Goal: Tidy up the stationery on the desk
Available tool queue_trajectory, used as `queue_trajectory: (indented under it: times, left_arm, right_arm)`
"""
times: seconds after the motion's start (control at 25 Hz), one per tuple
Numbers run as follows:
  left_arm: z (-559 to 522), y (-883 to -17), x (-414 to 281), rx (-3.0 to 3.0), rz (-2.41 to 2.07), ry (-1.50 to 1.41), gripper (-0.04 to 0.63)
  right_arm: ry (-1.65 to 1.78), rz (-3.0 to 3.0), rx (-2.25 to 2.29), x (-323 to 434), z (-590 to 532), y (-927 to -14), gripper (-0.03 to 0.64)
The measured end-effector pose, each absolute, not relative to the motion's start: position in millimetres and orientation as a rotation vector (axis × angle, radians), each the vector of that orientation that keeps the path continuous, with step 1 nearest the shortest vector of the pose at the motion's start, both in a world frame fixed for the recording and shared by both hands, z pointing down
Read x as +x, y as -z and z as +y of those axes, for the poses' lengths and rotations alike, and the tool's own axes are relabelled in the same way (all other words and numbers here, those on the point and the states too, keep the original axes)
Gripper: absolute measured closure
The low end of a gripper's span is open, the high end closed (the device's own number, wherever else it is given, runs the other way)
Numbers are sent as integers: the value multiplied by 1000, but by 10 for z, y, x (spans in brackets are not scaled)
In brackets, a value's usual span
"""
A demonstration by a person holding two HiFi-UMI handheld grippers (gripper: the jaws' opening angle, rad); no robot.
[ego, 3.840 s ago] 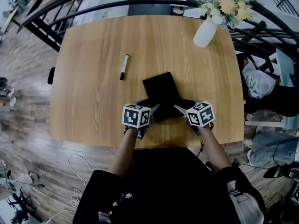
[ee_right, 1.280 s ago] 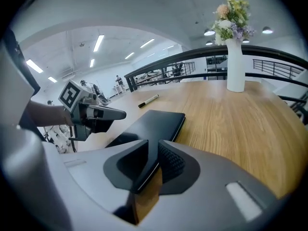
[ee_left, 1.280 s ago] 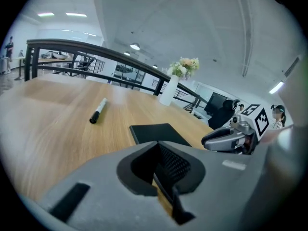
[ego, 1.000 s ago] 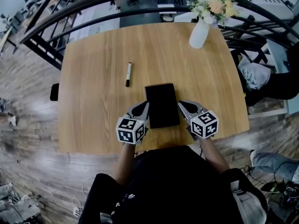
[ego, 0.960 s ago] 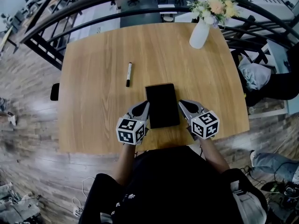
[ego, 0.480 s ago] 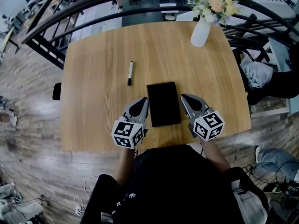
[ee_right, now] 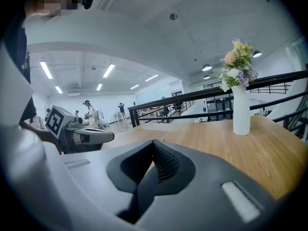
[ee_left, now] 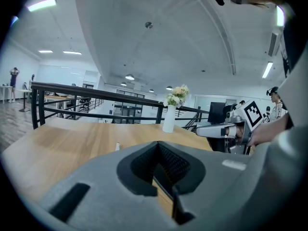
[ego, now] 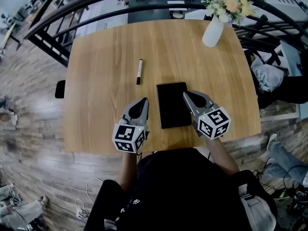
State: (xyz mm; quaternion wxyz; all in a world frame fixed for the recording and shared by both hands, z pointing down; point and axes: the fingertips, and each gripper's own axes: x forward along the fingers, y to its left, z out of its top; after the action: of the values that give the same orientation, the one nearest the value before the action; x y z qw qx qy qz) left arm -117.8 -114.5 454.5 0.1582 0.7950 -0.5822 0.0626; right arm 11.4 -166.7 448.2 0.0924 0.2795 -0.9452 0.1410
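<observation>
Both left gripper [ego: 143, 101] and right gripper [ego: 185, 95] jaws clenched, seemingly empty, flanking notebook [ego: 173, 105].

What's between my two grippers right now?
The black notebook, flat on the desk, between the left gripper and right gripper; the head view shows it.

A white vase [ego: 212, 32] of flowers [ego: 232, 4] is standing before a black railing [ego: 45, 40]; white cables [ego: 90, 195] are lying on the wood-plank floor [ego: 29, 105].

On desk [ego: 96, 90], pen [ego: 139, 71] left of notebook [ego: 173, 105], vase [ego: 212, 32] behind
</observation>
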Motion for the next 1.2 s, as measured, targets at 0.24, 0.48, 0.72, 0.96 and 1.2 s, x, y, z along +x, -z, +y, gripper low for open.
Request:
queue_trajectory:
  times: [0.24, 0.48, 0.72, 0.96, 1.2]
  left_arm:
    - [-1111, -4507, -1548, 2244, -1724, -167, 601]
    - [-1068, -4518, -1943, 2216, -1762, -173, 601]
    - [-1097, -4501, -2264, 2221, -1772, -173, 601]
    - [-1186, -4450, -2537, 2242, -1767, -156, 601]
    - [-1300, -4483, -2780, 2244, -1754, -128, 601]
  right_arm:
    - [-439, -2810, 783, -325, -1693, -4486, 606]
    - [-450, -2773, 772, -803, -1809, -4523, 606]
    - [-495, -2751, 777, -1258, -1997, -4532, 592]
    - [-542, -2680, 817, -1593, -2196, -4689, 575]
    - [-610, -2594, 851, -1850, -2372, -4970, 552]
